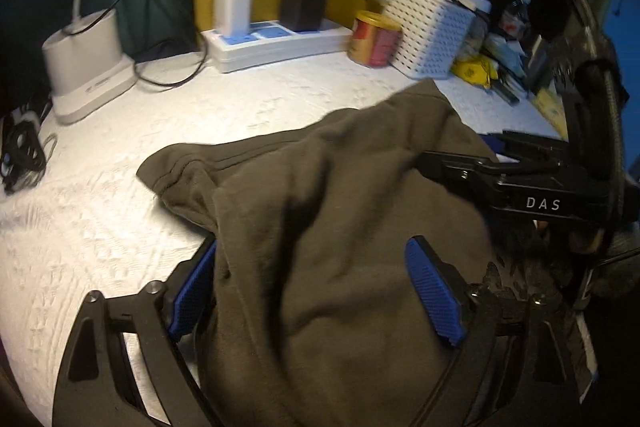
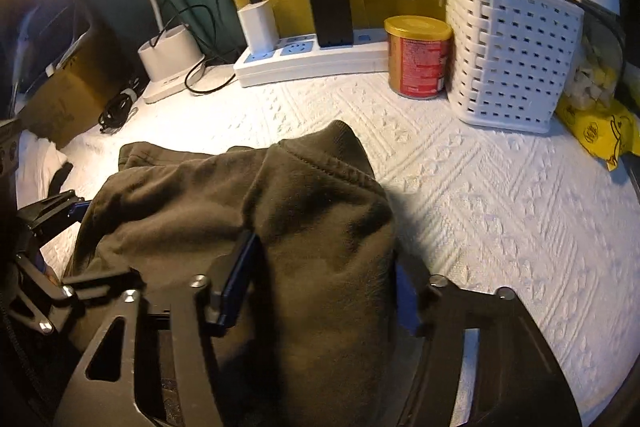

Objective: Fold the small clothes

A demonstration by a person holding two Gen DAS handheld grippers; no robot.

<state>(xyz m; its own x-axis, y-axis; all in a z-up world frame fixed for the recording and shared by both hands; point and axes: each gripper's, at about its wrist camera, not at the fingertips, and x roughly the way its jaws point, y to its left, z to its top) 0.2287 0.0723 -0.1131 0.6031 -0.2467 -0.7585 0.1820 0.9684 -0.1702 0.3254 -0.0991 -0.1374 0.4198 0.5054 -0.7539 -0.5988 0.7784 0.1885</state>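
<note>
Both claws sit in the dark olive garment [image 1: 320,247], which lies bunched on the white textured cloth [image 1: 120,227] in front of the power strip [image 1: 276,43]. My left claw [image 1: 316,291] has its blue pads [image 1: 434,301] well apart with a thick fold of fabric lying between them; whether they press it I cannot tell. My right claw [image 2: 320,283] likewise straddles a raised hump of the garment, one finger [image 2: 236,279] on each side, the far one mostly hidden by fabric, so its grip is unclear too. From the left view, the right claw shows just right of the garment. A red can [image 2: 418,57] and white basket [image 2: 508,51] stand right of the strip; a lamp base [image 2: 172,59] stands left of it.
</note>
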